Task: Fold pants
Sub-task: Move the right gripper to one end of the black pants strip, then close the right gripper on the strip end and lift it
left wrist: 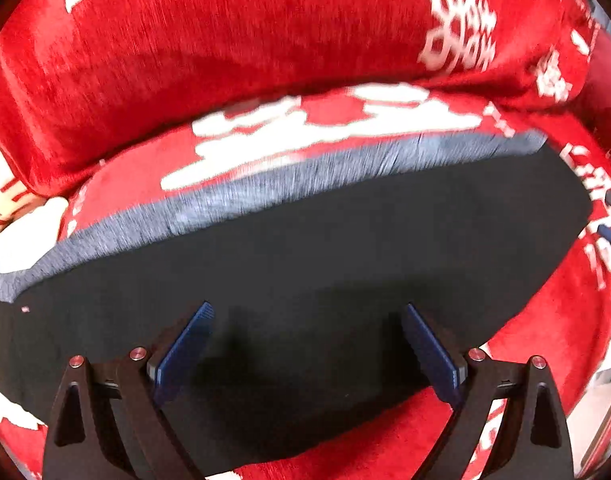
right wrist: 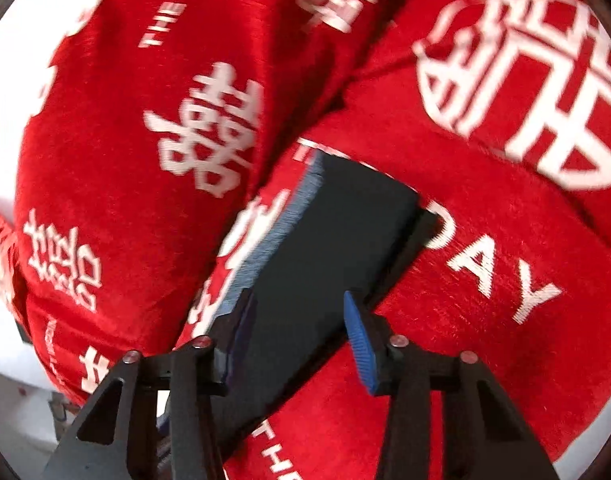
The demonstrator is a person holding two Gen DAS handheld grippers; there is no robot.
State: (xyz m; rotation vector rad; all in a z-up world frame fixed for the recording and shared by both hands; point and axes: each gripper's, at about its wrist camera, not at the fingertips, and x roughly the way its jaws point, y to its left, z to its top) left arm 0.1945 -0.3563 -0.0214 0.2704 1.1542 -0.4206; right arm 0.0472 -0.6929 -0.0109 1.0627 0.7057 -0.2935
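The dark pants (left wrist: 325,256) lie flat in a folded oblong on a red sofa seat, with a grey-blue ribbed band (left wrist: 265,188) along the far edge. My left gripper (left wrist: 307,312) is open just above the pants' near side, holding nothing. In the right wrist view the pants (right wrist: 325,248) run away from me as a narrow dark strip with the grey-blue band (right wrist: 281,220) on the left. My right gripper (right wrist: 297,300) is open over the near end of the strip, its fingers to either side, holding nothing.
The red sofa cover with white characters and letters spreads all round; its back cushion (left wrist: 225,32) rises just behind the pants. In the right wrist view a cushion (right wrist: 145,120) stands left and the seat (right wrist: 485,260) stretches right. White floor shows at the left edge (right wrist: 9,80).
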